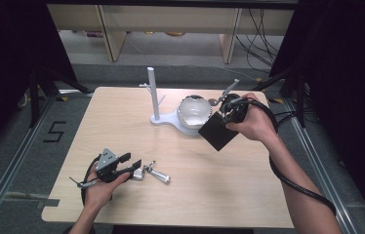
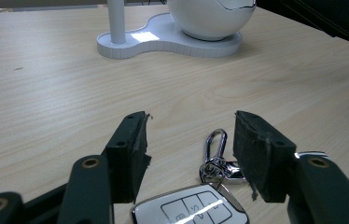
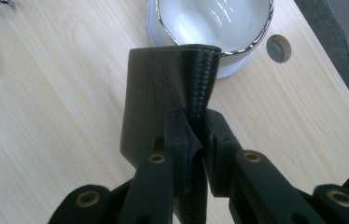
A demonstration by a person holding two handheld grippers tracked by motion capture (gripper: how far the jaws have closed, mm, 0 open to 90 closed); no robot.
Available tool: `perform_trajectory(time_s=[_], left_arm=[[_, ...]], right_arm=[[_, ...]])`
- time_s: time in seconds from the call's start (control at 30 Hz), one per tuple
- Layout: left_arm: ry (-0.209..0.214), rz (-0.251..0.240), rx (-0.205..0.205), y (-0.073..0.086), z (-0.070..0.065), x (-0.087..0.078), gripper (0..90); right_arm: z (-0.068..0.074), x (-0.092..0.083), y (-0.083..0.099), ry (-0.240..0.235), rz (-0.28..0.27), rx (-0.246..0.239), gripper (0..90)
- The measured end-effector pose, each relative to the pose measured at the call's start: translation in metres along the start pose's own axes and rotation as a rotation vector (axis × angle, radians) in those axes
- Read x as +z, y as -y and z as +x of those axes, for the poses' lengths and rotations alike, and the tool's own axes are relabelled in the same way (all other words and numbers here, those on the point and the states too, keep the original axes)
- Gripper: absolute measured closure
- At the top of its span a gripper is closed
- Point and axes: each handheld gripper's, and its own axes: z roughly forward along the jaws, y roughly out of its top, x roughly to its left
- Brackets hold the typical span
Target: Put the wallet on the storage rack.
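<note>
Black leather, a wallet [image 3: 163,93], is clamped between the jaws of the right tool [image 3: 197,133], raised just beside the white bowl [image 1: 193,110] on its stand. The left tool [image 2: 189,140] rests low on the wooden table [image 1: 229,185], jaws apart around a car key fob [image 2: 191,207] and its keyring [image 2: 214,154].

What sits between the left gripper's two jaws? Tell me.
A car key with its silver ring and clip lies on the table, seen in the left gripper view, jaws open around it.
</note>
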Motion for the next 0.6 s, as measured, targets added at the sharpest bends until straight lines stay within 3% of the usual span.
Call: perform_trajectory(time_s=[0.6], left_arm=[[0.008,-0.005,0.003,-0.001,-0.001,0.000,44.2]], right_arm=[[0.000,-0.008,-0.016,0.025,-0.025,-0.025,82.2]])
